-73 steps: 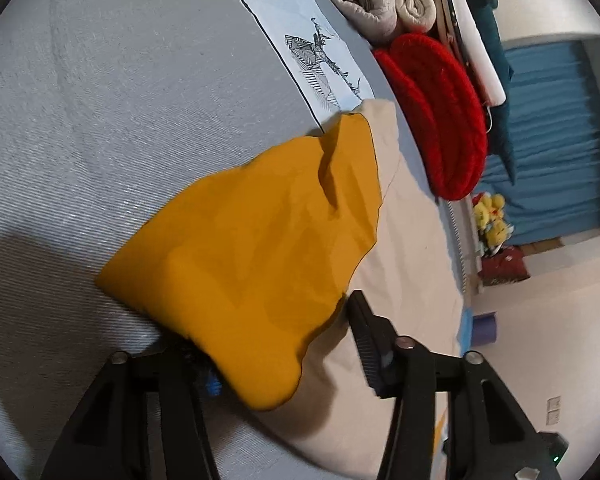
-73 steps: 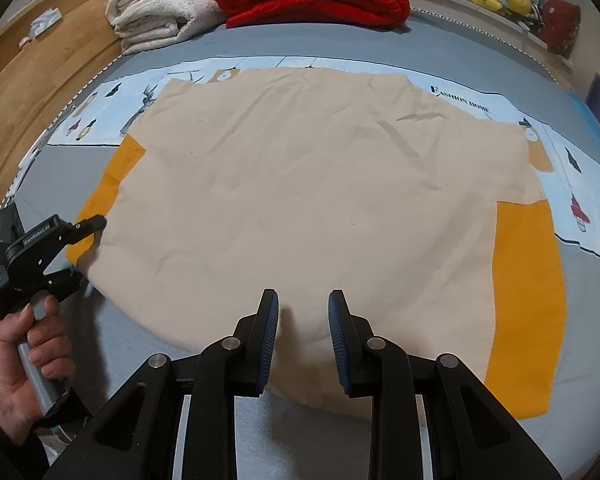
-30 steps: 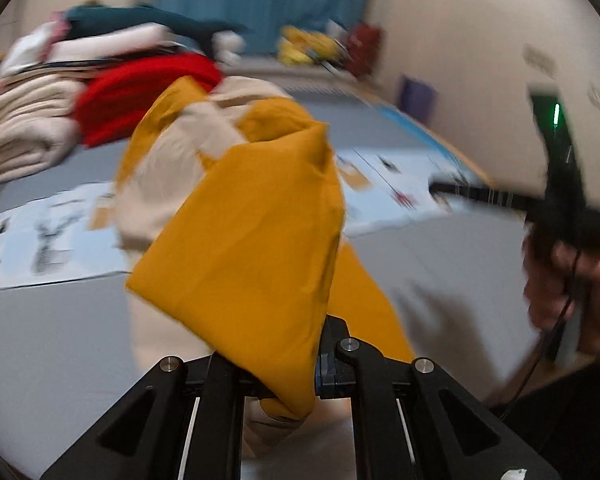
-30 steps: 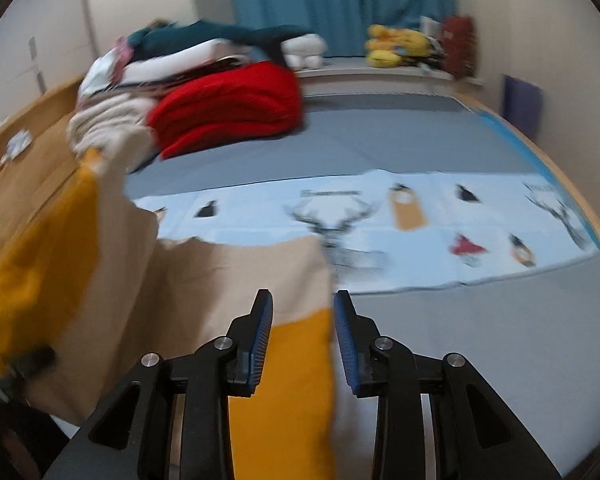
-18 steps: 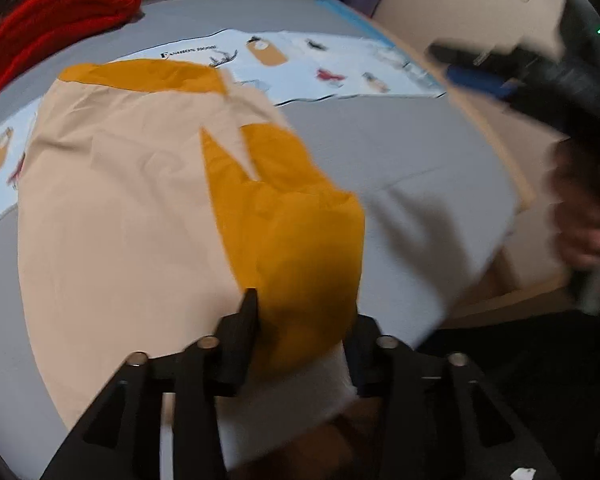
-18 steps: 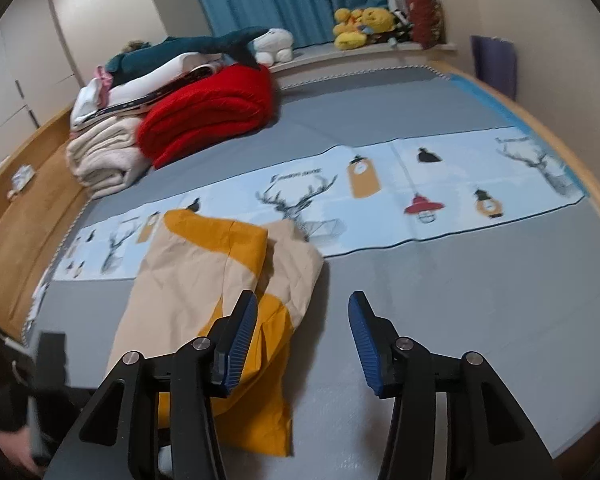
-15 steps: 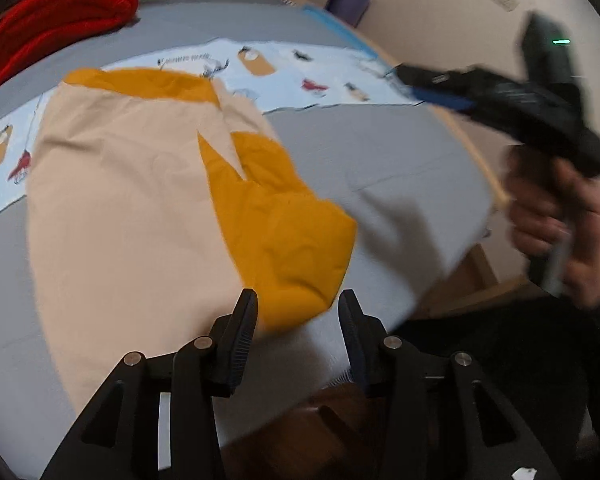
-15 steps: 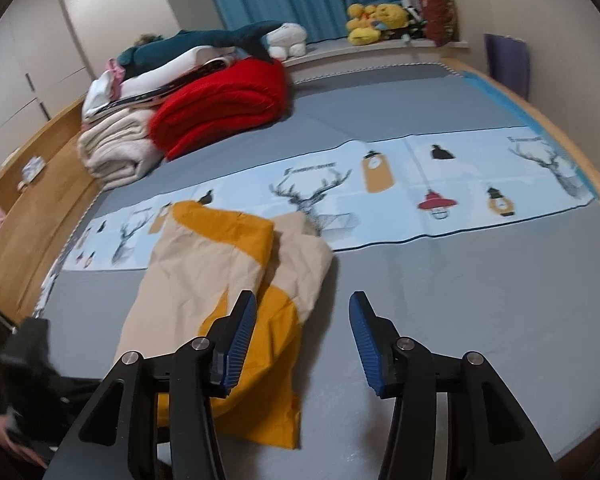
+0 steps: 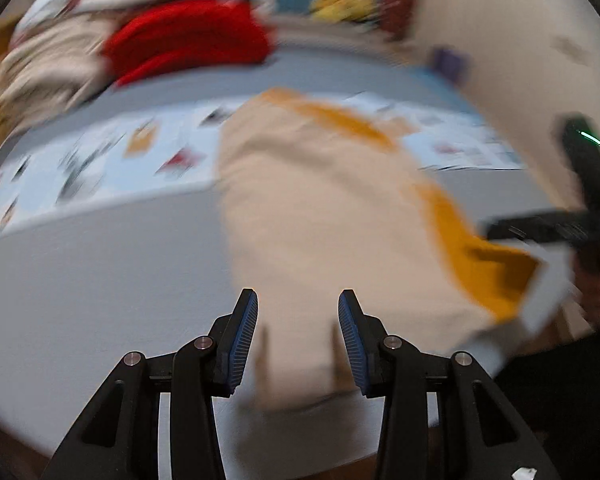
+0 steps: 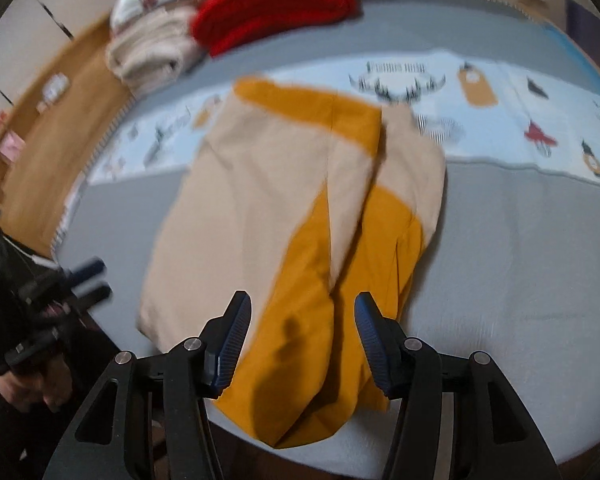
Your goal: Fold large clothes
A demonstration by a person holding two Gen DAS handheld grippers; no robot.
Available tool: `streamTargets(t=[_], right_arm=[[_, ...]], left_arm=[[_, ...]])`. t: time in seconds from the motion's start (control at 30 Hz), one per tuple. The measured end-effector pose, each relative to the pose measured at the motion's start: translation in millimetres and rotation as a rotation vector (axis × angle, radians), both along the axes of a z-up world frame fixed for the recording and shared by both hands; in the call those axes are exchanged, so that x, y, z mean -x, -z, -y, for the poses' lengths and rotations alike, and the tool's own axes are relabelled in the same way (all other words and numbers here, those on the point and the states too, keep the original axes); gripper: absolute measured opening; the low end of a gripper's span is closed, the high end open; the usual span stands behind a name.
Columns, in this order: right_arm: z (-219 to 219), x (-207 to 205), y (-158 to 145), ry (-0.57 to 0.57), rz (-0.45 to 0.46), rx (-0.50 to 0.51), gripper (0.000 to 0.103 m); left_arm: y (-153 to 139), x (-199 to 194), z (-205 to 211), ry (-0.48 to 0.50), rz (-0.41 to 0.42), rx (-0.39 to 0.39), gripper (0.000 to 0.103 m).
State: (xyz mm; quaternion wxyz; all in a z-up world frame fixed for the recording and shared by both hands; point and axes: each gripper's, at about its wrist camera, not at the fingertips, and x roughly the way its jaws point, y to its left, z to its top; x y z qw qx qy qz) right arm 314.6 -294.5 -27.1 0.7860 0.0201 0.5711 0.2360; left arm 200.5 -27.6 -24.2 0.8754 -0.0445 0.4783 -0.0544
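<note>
A beige garment with mustard-yellow panels (image 10: 268, 184) lies folded in half on the grey bed; it also shows, blurred, in the left wrist view (image 9: 320, 216). My right gripper (image 10: 302, 336) is open and empty, just above the yellow near edge of the garment. My left gripper (image 9: 298, 332) is open and empty over the garment's beige near edge; it also shows at the left of the right wrist view (image 10: 88, 280). The right gripper shows at the right edge of the left wrist view (image 9: 548, 228).
A pale blue printed runner (image 10: 500, 108) crosses the grey bed (image 10: 520, 260) behind the garment. Folded red (image 10: 268, 8) and cream blankets (image 10: 152, 56) are stacked at the far side. A wooden bed frame (image 10: 40, 148) runs along the left. The bed's near edge is just below both grippers.
The left gripper carried one side of the garment over and let go of it; the garment now lies folded in half. Both grippers have drawn back to its near edge, open.
</note>
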Motion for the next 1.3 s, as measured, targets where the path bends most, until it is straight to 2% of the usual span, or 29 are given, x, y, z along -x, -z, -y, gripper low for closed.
streamTargets(t=[0.1, 0.2, 0.23, 0.27, 0.3, 0.37, 0.5, 0.57, 0.63, 0.67, 0.7, 0.77, 0.83, 0.93, 1.1, 1.23, 1.3], right_arm=[[-7.6, 1.9, 23.2, -0.003, -0.053, 0.082, 0.055], [-13.2, 4.5, 37.2, 0.005, -0.086, 0.117, 0.05], [-13.5, 3.2, 37.5, 0.003, -0.091, 0.123, 0.039], [-15.8, 3.8, 37.9, -0.001, -0.093, 0.134, 0.02], [-18.4, 4.4, 37.0, -0.009, -0.088, 0.147, 0.012], [-19.1, 4.7, 25.6, -0.013, -0.062, 0.133, 0.007], [1.2, -1.9, -15.8, 0.044, 0.019, 0.02, 0.005], [11.1, -3.2, -26.3, 0.06, 0.054, 0.006, 0.005], [18.3, -4.8, -19.1, 0.069, 0.052, 0.044, 0.005], [19.9, -5.6, -8.2, 0.077, 0.027, 0.066, 0.005], [20.3, -7.8, 13.3, 0.077, -0.04, 0.121, 0.005], [12.2, -10.4, 34.8, 0.05, -0.081, 0.216, 0.004], [4.0, -11.9, 46.2, 0.012, -0.092, 0.256, 0.004], [-1.6, -11.3, 57.5, -0.017, -0.117, 0.303, 0.004], [-6.2, -8.2, 68.6, -0.052, -0.132, 0.364, 0.004], [-6.5, -4.9, 66.7, -0.057, -0.12, 0.38, 0.004], [-5.7, -4.2, 65.2, -0.055, -0.116, 0.38, 0.004]], left_arm=[[5.7, -7.9, -10.1, -0.041, -0.044, 0.066, 0.038], [9.4, -14.5, -17.4, -0.055, -0.073, 0.082, 0.038], [10.7, -17.0, -17.5, -0.058, -0.078, 0.09, 0.038], [11.5, -17.4, -20.1, -0.065, -0.086, 0.109, 0.038], [11.9, -18.0, -20.9, -0.068, -0.09, 0.122, 0.038], [10.4, -20.4, -20.5, -0.064, -0.094, 0.139, 0.038], [5.0, -20.7, -10.3, -0.036, -0.085, 0.153, 0.038], [5.5, -21.5, -4.9, -0.023, -0.087, 0.153, 0.038], [8.2, -23.4, -0.1, -0.012, -0.098, 0.151, 0.038], [11.1, -24.7, 2.7, -0.006, -0.11, 0.148, 0.038], [15.1, -26.0, 5.8, 0.001, -0.126, 0.143, 0.038], [24.2, -28.4, 10.8, 0.01, -0.166, 0.122, 0.038], [40.4, -30.5, 17.1, 0.019, -0.235, 0.087, 0.039], [54.1, -32.5, 19.1, 0.004, -0.277, 0.063, 0.044], [57.2, -31.7, 19.5, 0.0, -0.29, 0.061, 0.047], [38.0, -27.9, 19.7, 0.02, -0.229, 0.104, 0.043], [38.0, -27.1, 24.2, 0.053, -0.226, 0.086, 0.043]])
